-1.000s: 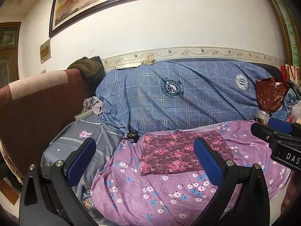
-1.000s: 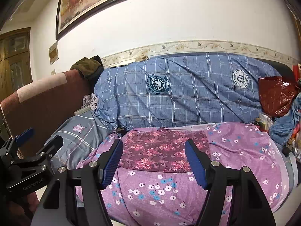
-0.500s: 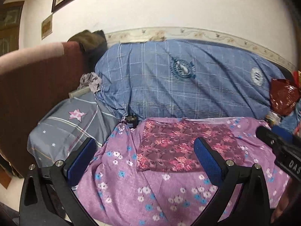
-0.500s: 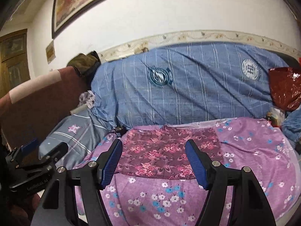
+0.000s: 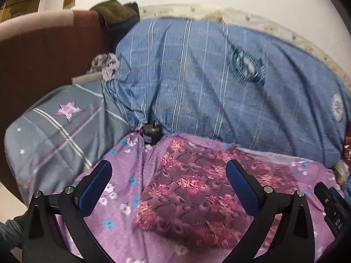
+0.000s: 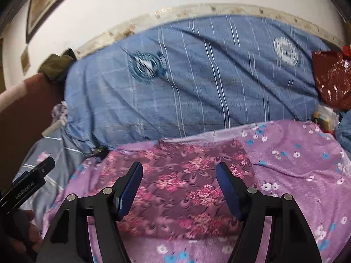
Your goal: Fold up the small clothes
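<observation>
- Far left, left wrist view only: dark red-brown sofa arm [image 5: 39, 50] with an olive garment [image 5: 114, 11] bunched on its top end; below it a grey cover with a pink star patch [image 5: 57, 127].
- Small crumpled grey-lilac cloth [image 5: 106, 64] lies between the sofa arm and the blue bedding.
- Left claw [image 5: 167, 186]: jaws wide apart, nothing between the pads, poised over the left part of the garment without touching it.
- Black plug-like object [image 5: 151, 132] sits in the crease where the blue bedding meets the purple sheet. Clear in the left wrist view; only a dark blur in the right wrist view.
- Task item: floral maroon garment [image 6: 186, 182], lying flat on the purple flowered sheet [image 6: 296, 164], its far edge close to the bedding roll.
- Blue plaid bedding roll [image 6: 197, 87] with round crests fills the back, against the white wall.
- Right claw [image 6: 178, 188]: jaws well apart, empty, above the garment's middle; no contact visible.
- Right wrist view only: a hand [image 6: 28, 234] at the lower left edge holding the left claw's handle; a dark red shiny bag [image 6: 333, 79] at the far right.
- Both views motion-blurred; fine print detail unreadable.
</observation>
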### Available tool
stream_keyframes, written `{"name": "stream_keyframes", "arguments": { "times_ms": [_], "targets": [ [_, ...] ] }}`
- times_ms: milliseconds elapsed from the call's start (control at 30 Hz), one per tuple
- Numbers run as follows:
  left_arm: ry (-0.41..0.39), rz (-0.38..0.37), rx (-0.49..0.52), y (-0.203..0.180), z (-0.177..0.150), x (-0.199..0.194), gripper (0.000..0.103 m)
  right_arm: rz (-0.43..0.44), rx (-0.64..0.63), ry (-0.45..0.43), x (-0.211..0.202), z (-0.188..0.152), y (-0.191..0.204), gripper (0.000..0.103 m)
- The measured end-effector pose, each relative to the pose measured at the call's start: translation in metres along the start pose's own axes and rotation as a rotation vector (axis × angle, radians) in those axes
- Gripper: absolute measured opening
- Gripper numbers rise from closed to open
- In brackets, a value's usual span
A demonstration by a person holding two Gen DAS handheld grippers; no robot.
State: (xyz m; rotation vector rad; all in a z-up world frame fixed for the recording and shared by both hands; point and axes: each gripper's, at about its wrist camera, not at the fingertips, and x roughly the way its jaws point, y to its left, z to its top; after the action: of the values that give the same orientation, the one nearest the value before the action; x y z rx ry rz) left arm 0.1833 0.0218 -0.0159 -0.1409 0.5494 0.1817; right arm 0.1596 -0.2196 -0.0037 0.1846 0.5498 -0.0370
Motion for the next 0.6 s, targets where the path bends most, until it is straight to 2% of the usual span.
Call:
{"name": "stream_keyframes", "arguments": {
  "times_ms": [200, 367, 400, 500, 533, 600],
  "targets": [
    [0.088, 0.017, 0.051, -0.016, -0.024, 0.062, 0.103, -0.049, -0.027, 0.114, 0.067, -0.017, -0.016, 0.071],
    [0.159, 0.038, 0.144, -0.024, -0.049, 0.104, 0.103, -0.042, 0.018, 0.267, 0.112, -0.032, -0.039, 0.070],
    [0.183, 0.040, 0.157, -0.025, -0.055, 0.112, 0.103, -0.040, 0.027, 0.300, 0.120, -0.035, -0.044, 0.070],
    [0.344, 0.066, 0.187, -0.024, -0.074, 0.145, 0.103, -0.034, 0.037, 0.376, 0.138, -0.046, -0.050, 0.067],
    [0.370, 0.071, 0.201, -0.025, -0.080, 0.151, 0.103, -0.036, 0.023, 0.408, 0.145, -0.052, -0.050, 0.066],
    [0.335, 0.076, 0.224, -0.028, -0.082, 0.146, 0.103, -0.060, -0.054, 0.428, 0.154, -0.062, -0.044, 0.067]
  ]
}}
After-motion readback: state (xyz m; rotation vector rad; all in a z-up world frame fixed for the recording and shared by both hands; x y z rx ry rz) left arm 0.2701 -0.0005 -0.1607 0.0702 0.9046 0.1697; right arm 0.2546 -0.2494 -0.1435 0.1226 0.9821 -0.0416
